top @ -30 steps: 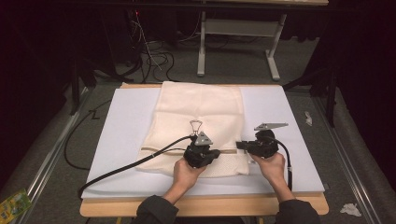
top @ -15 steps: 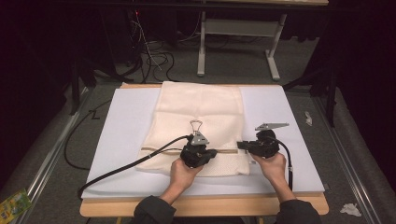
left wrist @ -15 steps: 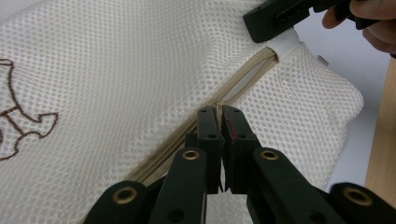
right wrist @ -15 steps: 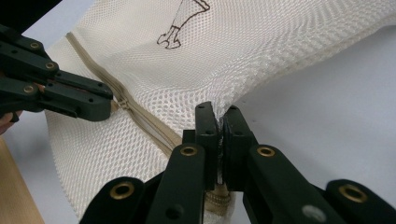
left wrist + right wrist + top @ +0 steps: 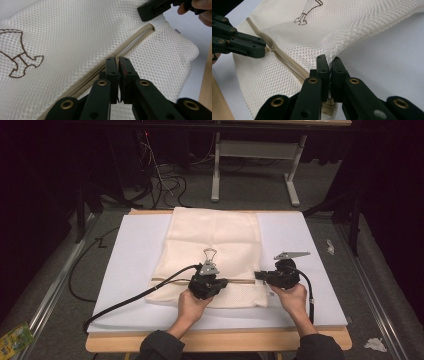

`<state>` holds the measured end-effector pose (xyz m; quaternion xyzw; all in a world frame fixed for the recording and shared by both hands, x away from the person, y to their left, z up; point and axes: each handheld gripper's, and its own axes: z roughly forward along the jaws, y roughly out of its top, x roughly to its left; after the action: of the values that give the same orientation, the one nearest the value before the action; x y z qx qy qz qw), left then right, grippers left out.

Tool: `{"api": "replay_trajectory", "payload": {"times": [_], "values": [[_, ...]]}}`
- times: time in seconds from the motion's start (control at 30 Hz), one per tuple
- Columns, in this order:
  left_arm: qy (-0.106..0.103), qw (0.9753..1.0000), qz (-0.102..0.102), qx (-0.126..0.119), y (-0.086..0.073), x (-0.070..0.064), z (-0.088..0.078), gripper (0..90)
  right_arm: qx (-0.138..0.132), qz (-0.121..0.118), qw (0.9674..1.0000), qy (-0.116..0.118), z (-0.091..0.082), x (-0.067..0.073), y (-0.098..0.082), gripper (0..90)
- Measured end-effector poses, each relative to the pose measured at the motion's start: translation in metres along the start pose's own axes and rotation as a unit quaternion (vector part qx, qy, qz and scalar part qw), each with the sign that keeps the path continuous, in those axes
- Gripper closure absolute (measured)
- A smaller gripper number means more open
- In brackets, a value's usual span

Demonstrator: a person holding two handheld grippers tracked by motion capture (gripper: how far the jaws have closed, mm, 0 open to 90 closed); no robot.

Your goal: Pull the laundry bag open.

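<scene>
A cream mesh laundry bag lies flat on the white board, its beige zipper running across near the front. My left gripper is shut on the zipper line, apparently on the pull. Its black jaws meet with no gap. My right gripper is shut on the bag's right end of the zipper, pinching the mesh edge between its jaws. In the left gripper view the right gripper clamps a white tab. A brown embroidered outline marks the mesh.
The board rests on a wooden table whose edge is in front of the person's hands. A black cable trails left from the left gripper. Beyond the table stand a metal frame and loose wires on grey floor.
The left gripper has edged slightly to the left along the zipper. The right gripper has stayed where it was, and both stay shut.
</scene>
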<state>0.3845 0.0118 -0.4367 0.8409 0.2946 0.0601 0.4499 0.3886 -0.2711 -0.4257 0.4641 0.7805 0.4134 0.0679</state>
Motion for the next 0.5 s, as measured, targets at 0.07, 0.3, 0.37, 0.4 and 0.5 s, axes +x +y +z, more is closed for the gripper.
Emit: {"api": "replay_trajectory", "payload": {"times": [0.07,0.3,0.37,0.4,0.5], "values": [[0.003,1.0000,0.001,0.001,-0.0002,0.0009,-0.0022,87.4,0.000,0.000,1.0000,-0.001,0.0000,0.0000,-0.0001,88.5],[0.005,1.0000,-0.004,-0.002,-0.0038,0.0048,-0.0077,87.4,0.001,0.000,1.0000,-0.002,0.0004,0.0002,0.0001,88.5],[0.007,1.0000,-0.003,-0.003,-0.0047,0.0054,-0.0084,87.3,0.001,0.000,1.0000,-0.002,0.0005,0.0002,0.0001,88.4],[0.008,0.9999,-0.006,-0.003,-0.0052,0.0059,-0.0090,87.4,0.001,0.000,1.0000,-0.003,0.0005,0.0003,0.0000,88.5],[0.008,0.9999,-0.008,-0.005,-0.0058,0.0074,-0.0111,87.4,0.001,0.000,1.0000,-0.004,0.0003,0.0000,-0.0001,88.5]]}}
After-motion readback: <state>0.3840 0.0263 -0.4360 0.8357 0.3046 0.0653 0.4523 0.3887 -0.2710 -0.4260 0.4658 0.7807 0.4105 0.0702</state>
